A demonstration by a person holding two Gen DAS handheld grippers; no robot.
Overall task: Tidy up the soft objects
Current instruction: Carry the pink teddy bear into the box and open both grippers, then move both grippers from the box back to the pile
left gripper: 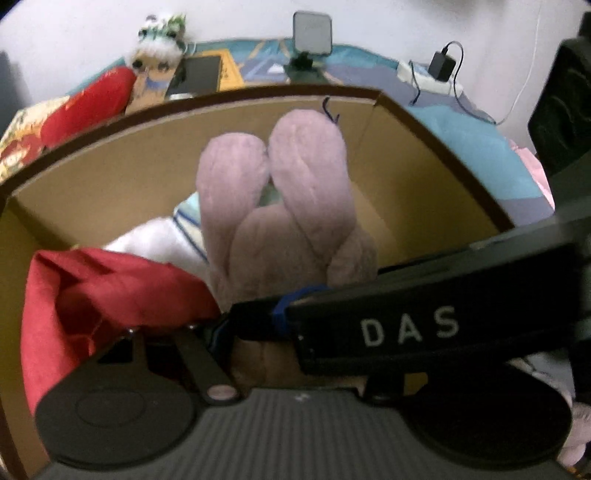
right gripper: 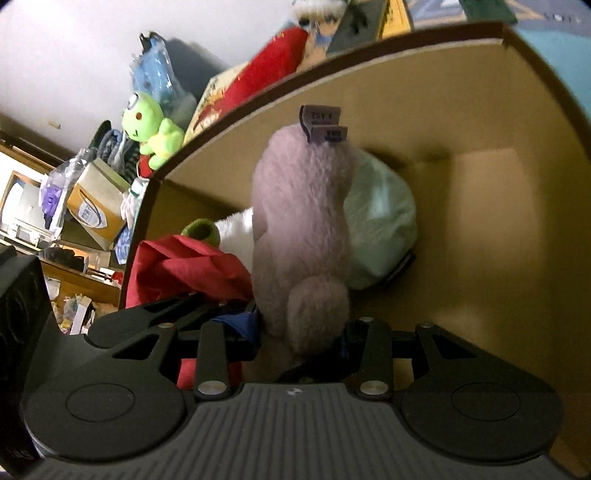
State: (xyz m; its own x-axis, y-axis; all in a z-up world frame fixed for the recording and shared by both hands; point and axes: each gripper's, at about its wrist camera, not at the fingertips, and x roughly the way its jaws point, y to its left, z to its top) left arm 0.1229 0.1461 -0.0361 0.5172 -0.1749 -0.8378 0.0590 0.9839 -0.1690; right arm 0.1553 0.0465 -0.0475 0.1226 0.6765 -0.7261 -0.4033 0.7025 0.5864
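A pink plush rabbit (left gripper: 273,206) hangs over the open cardboard box (left gripper: 110,166), its long ears pointing toward the far wall. My left gripper (left gripper: 266,343) is shut on its body low in the left wrist view. Its right finger is hidden behind the other gripper's black body (left gripper: 424,325), which crosses that view. In the right wrist view, the pink plush rabbit (right gripper: 303,229) shows its tail and a purple tag, and my right gripper (right gripper: 295,332) is shut on its lower end. Inside the cardboard box (right gripper: 480,110) lie a red cloth (right gripper: 192,266), a white plush (right gripper: 236,232) and a pale green soft bundle (right gripper: 380,221).
Behind the box, a blue patterned bed cover (left gripper: 461,118) carries a red cushion (left gripper: 88,103), a white plush (left gripper: 159,48), a small stand lamp (left gripper: 312,33) and a power strip with a charger (left gripper: 436,70). A green frog plush (right gripper: 147,125) and a tissue box (right gripper: 98,199) sit on cluttered shelves at left.
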